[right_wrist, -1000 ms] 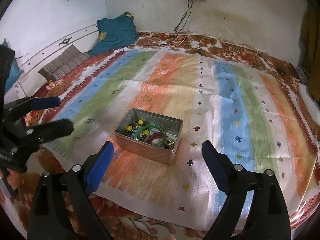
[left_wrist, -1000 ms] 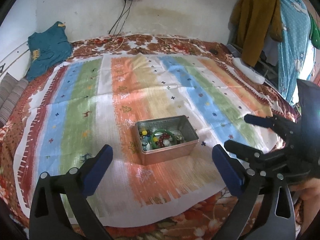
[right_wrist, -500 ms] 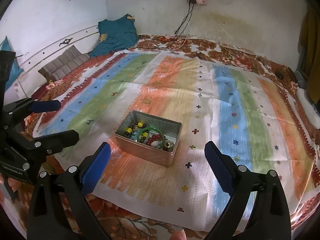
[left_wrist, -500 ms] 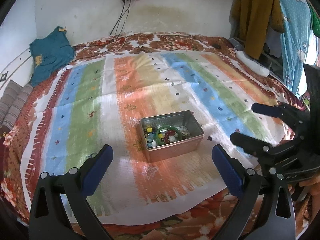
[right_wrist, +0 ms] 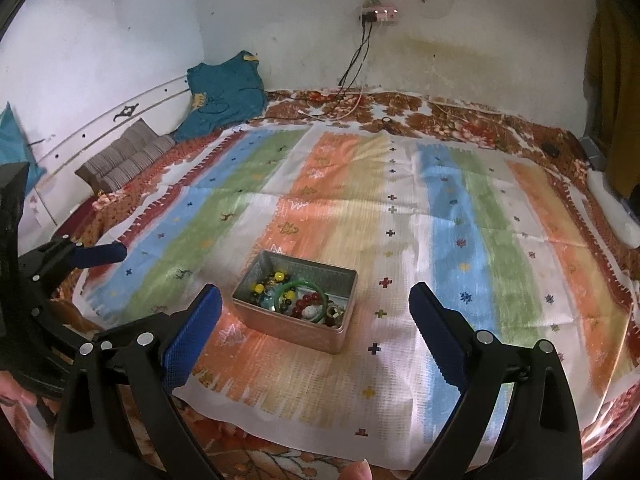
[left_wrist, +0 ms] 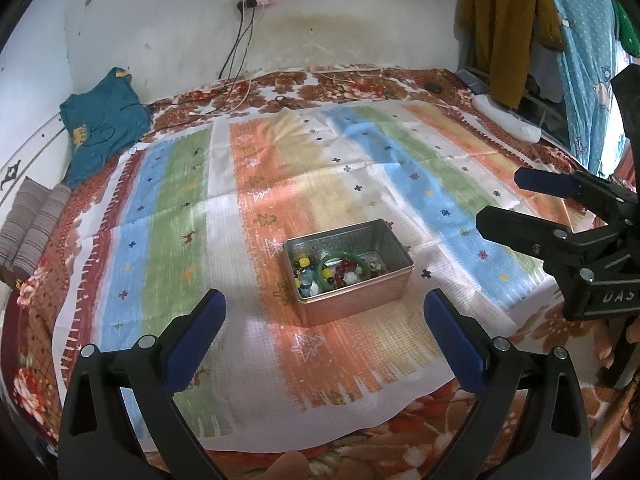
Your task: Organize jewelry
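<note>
A bed (left_wrist: 48, 280) covered in a floral blanket carries a striped cloth (left_wrist: 180, 216) spread flat over most of it, which gives the small pieces a pale, even ground where a stray bead would show; none shows on it in either view. Near the cloth's front edge, on an orange stripe, stands an open metal tin (left_wrist: 354, 302), lidless, within easy reach of both grippers. All the jewelry in view lies heaped inside it: a green bangle (left_wrist: 362, 259) resting on top, dark red beads (left_wrist: 346, 268) within its ring, and yellow beads (left_wrist: 304, 261) toward the tin's left end, with smaller bits too tangled to name. Gathered in one tin, the pieces fit either a collection waiting to be sorted out or loose items already put away together; the views do not settle which. The left gripper (left_wrist: 324, 316) hangs above the near edge of the cloth with its blue-padded fingers wide apart and nothing between them, aimed at the tin. The right gripper (right_wrist: 314, 310) hangs likewise, fingers spread and empty, the tin framed between them. Both sit well back from the tin, a stance that keeps the whole cloth in sight.
</note>
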`<state>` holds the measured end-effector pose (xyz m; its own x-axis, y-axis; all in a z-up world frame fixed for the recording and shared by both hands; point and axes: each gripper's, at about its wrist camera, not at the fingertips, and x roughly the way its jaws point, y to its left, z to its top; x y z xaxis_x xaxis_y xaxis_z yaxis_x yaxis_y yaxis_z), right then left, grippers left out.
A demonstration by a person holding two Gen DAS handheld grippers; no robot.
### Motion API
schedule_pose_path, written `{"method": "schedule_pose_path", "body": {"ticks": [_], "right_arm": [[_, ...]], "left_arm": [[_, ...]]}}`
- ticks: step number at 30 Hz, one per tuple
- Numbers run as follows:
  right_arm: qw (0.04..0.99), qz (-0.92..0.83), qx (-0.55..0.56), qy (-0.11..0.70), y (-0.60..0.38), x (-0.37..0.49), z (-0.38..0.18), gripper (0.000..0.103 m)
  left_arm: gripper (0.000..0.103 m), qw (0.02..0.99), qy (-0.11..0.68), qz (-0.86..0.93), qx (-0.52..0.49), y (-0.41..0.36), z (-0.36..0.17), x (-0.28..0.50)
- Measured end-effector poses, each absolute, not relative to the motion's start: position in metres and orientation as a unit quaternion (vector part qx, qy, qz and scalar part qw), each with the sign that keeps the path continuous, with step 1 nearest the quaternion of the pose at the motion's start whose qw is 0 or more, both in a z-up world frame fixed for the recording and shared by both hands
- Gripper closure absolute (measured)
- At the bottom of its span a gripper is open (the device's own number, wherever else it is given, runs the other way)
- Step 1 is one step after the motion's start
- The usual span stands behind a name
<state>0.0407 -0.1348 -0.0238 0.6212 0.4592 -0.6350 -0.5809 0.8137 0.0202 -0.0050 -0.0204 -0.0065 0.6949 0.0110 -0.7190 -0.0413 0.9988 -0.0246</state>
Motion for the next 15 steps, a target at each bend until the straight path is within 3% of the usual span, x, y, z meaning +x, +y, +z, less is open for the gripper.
{"method": "schedule_pose_path", "body": {"ticks": [15], "right_arm": [[0.898,0.289,-0.113,0.312,-0.13,0.027,-0.008,0.008]], "left_arm": [[0.006,0.92,0.391,0.016,-0.015,-0.023,-0.005,-0.005]]}}
